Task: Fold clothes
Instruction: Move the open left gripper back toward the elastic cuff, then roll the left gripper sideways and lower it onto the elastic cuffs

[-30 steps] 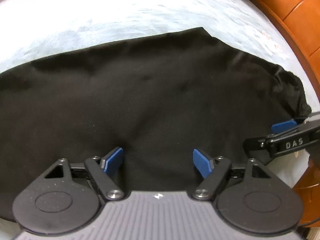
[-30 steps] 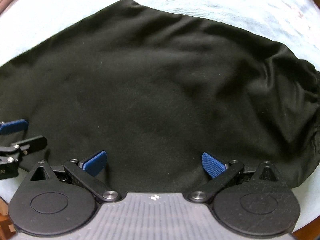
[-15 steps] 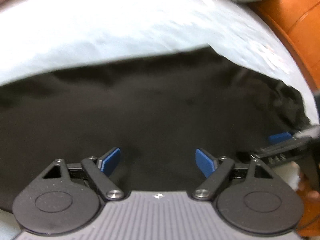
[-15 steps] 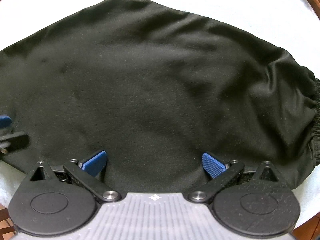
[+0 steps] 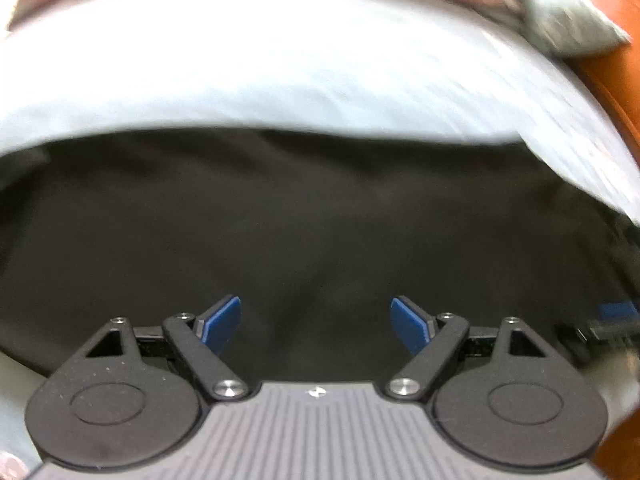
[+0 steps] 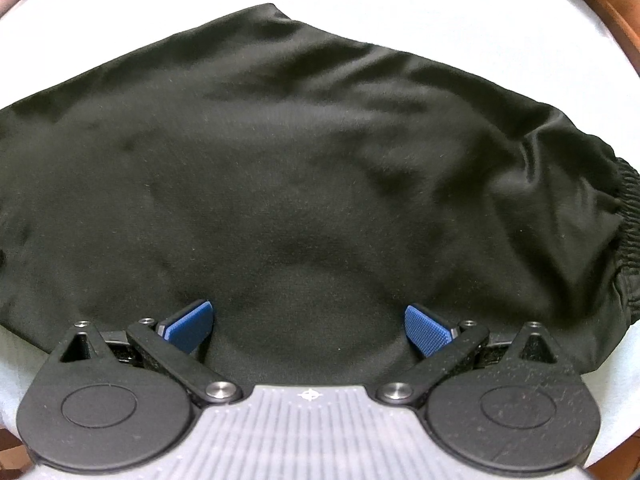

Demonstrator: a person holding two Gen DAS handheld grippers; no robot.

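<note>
With both the left gripper [image 5: 316,320] and right gripper [image 6: 308,328] spread wide and empty over the black garment [image 6: 300,168] (laid flat on the pale sheet [image 5: 280,72]), you look between folds: next, bring each down to pinch an edge.

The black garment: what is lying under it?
The black garment lies on a pale blue sheet, which shows around its edges. What the sheet covers, and anything beneath the cloth itself, cannot be seen.

Open pale sheet [image 6: 400,0] beyond black garment [image 6: 300,160]; wooden frame [image 6: 608,12] at right.
</note>
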